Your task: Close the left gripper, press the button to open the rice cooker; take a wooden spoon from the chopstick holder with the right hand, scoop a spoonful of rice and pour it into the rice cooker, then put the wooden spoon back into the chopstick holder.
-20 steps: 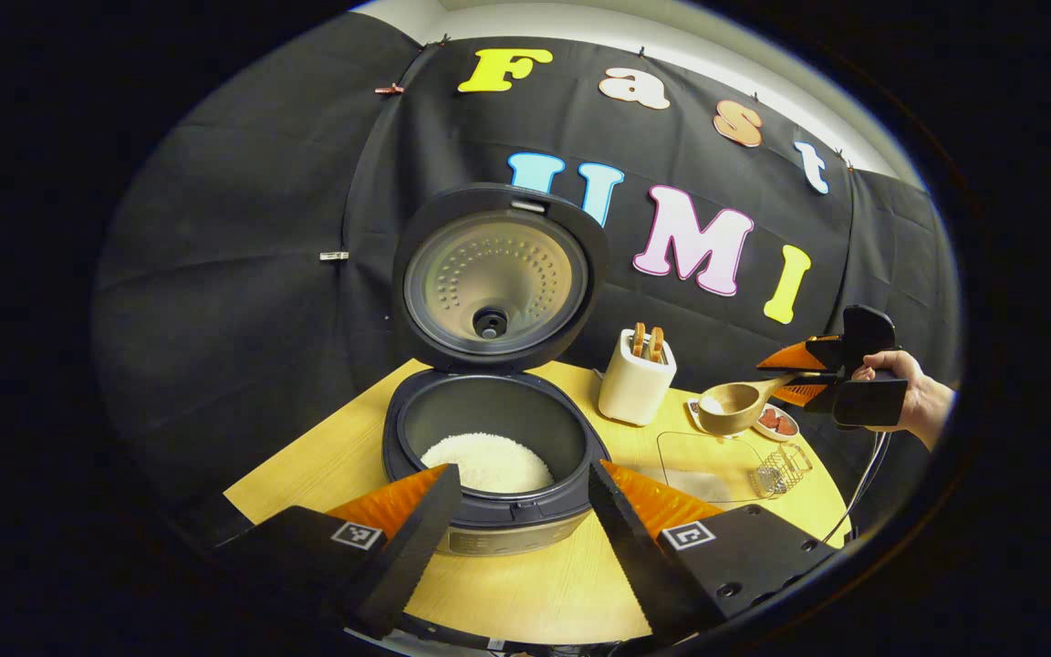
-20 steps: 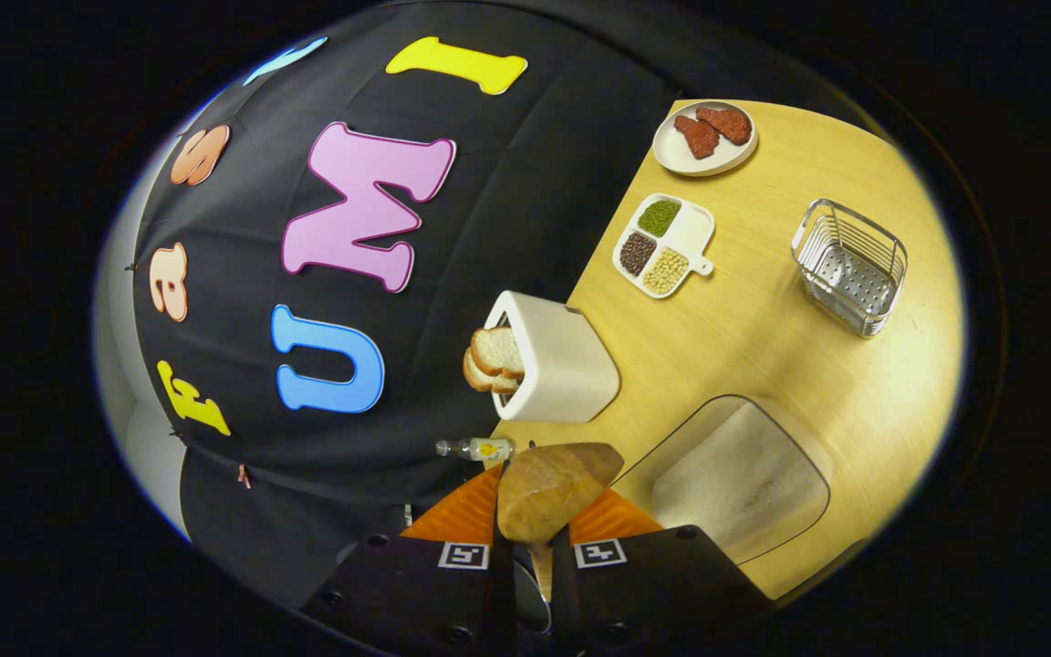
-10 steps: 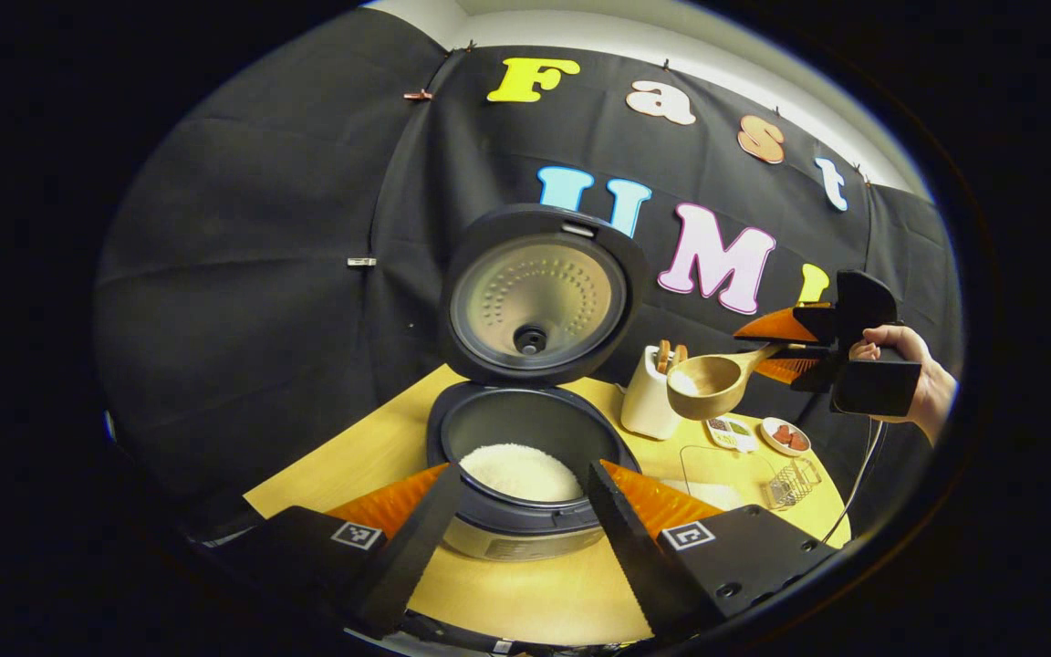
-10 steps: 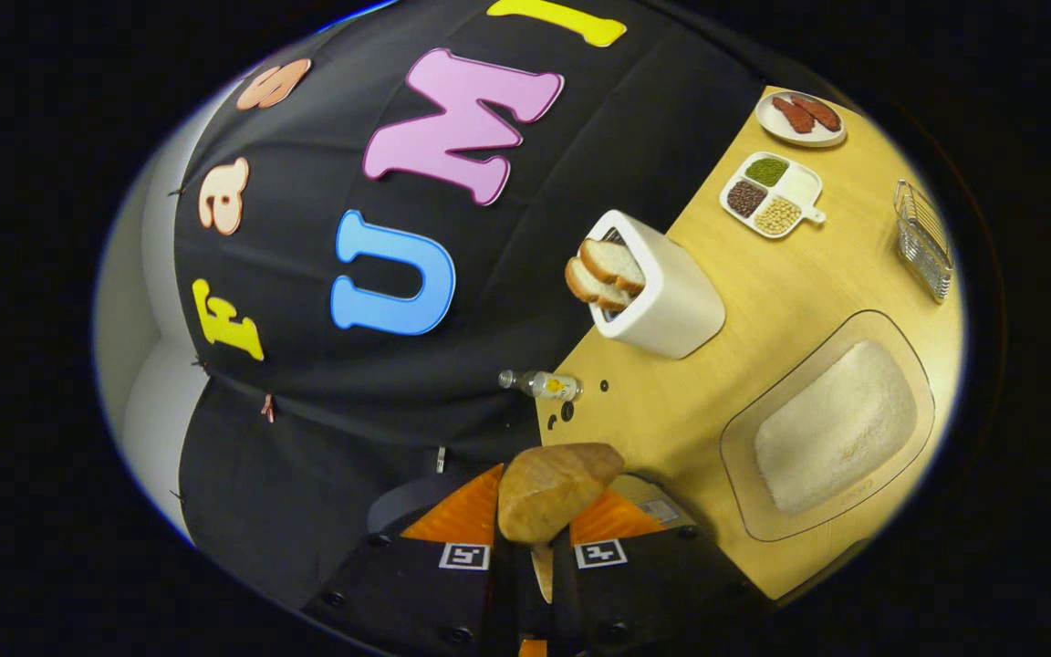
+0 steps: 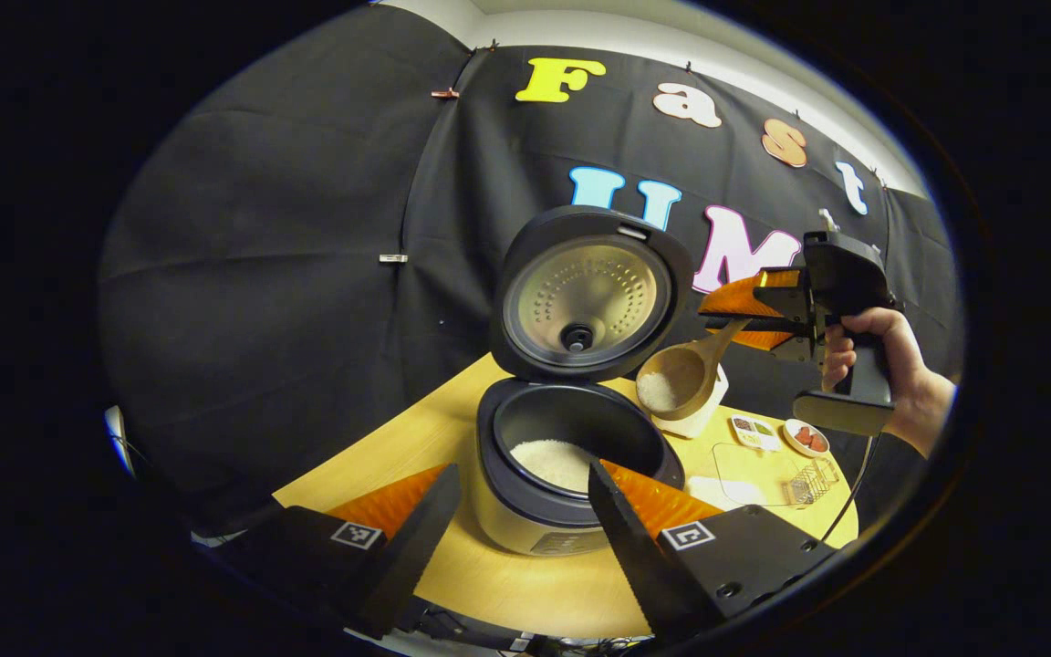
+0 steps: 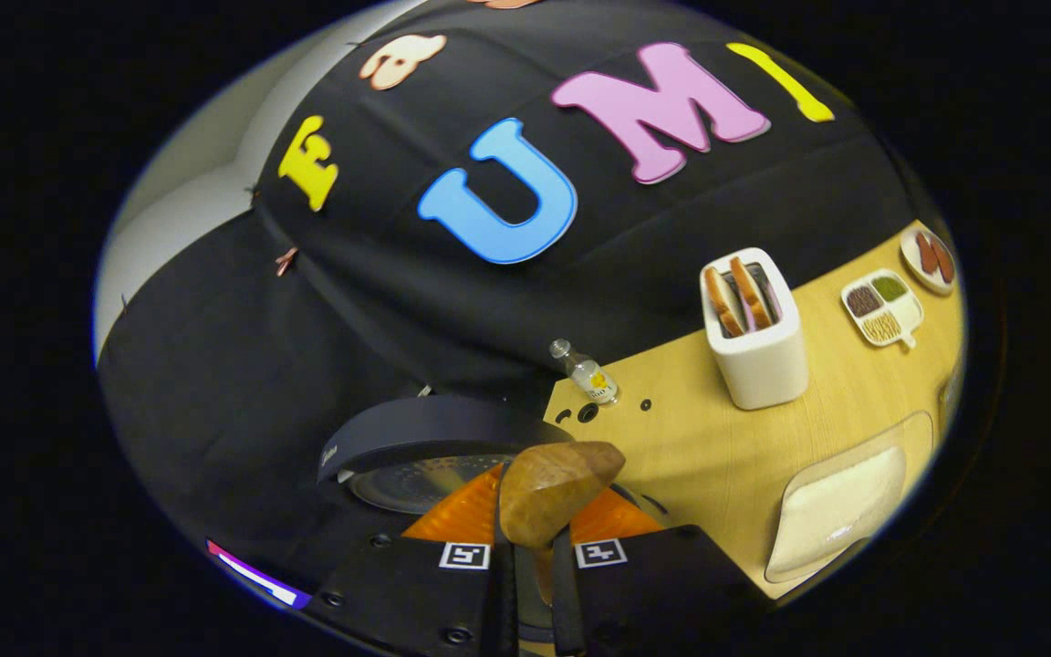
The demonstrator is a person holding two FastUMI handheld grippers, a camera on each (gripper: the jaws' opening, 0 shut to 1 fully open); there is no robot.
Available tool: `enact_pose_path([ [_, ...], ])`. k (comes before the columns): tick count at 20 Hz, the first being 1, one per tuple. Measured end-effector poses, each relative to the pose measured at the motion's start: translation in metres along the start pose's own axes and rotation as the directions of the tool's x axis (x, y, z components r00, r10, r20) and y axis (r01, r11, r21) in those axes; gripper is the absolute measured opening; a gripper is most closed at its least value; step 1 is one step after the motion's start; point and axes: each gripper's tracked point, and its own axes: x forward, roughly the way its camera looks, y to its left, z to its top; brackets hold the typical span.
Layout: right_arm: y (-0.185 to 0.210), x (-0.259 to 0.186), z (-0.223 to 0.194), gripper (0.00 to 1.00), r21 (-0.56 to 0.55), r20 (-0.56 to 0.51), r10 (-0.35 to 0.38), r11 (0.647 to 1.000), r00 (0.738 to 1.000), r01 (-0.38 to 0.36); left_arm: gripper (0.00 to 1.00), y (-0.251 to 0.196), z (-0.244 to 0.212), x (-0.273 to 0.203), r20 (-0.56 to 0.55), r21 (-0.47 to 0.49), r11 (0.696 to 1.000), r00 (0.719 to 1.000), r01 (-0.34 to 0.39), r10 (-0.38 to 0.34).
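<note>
Now the wooden spoon (image 5: 676, 381) has travelled from above the clear rice tray to the rice cooker (image 5: 571, 474), its bowl tilted toward the open pot and hanging just above the pot's right rim, in front of the raised lid (image 5: 591, 292). A second ago the bowl was level and well off to the right, near the plate of meat. White rice lies in the spoon's bowl and a heap of rice lies in the pot.

The right gripper (image 5: 744, 315) is clamped on the spoon's handle, both fingers pressing it, held by a hand (image 5: 881, 360) at the right of the left gripper view. In the right gripper view the same gripper (image 6: 533, 534) has the underside of the spoon (image 6: 553, 493) jutting out just beyond its fingertips, with the cooker's lid (image 6: 425, 438) directly beneath and to the left.

The left gripper (image 5: 525, 493) hangs with its jaws spread wide and holding nothing, at the near edge of the bench (image 5: 525, 593), the cooker between its fingers in the view.

Behind the spoon stands the white toaster (image 6: 755, 342) with bread slices, near the bench's back edge; the rice tray (image 6: 840, 511) lies toward the right edge.
</note>
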Motion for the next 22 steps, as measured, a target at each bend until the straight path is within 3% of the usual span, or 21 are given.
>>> enact_pose_path([
  [3,0.015,0.013,-0.015,0.19,-0.16,0.001,0.033,0.987,0.999,-0.032,0.95,0.01,0.003,0.001,0.009,-0.003,1.0,1.0,-0.015,0.015],
  [7,0.023,0.023,-0.034,0.19,-0.378,-0.004,0.071,0.923,0.997,-0.068,0.95,0.019,0.002,0.003,0.01,-0.009,1.0,1.0,-0.025,0.025],
  [12,0.022,0.029,-0.047,0.19,-0.486,-0.037,0.115,0.866,0.993,-0.119,0.95,0.03,-0.001,0.003,0.0,-0.021,0.999,0.999,-0.043,0.043],
  [14,0.03,0.026,-0.063,0.19,-0.56,-0.086,0.154,0.809,0.984,-0.176,0.95,0.032,0.0,0.004,-0.002,-0.025,0.999,0.999,-0.047,0.047],
  [19,0.053,0.011,-0.126,0.19,-0.743,-0.249,0.232,0.577,0.94,-0.34,0.95,0.032,-0.002,0.006,-0.006,-0.024,0.998,0.999,-0.053,0.052],
  [21,0.054,0.008,-0.143,0.19,-0.769,-0.289,0.233,0.521,0.928,-0.37,0.95,0.03,0.0,0.006,0.0,-0.017,0.999,0.999,-0.051,0.051],
  [22,0.054,0.008,-0.145,0.19,-0.773,-0.294,0.234,0.512,0.927,-0.375,0.96,0.029,-0.001,0.006,0.001,-0.014,0.999,0.999,-0.05,0.05],
])
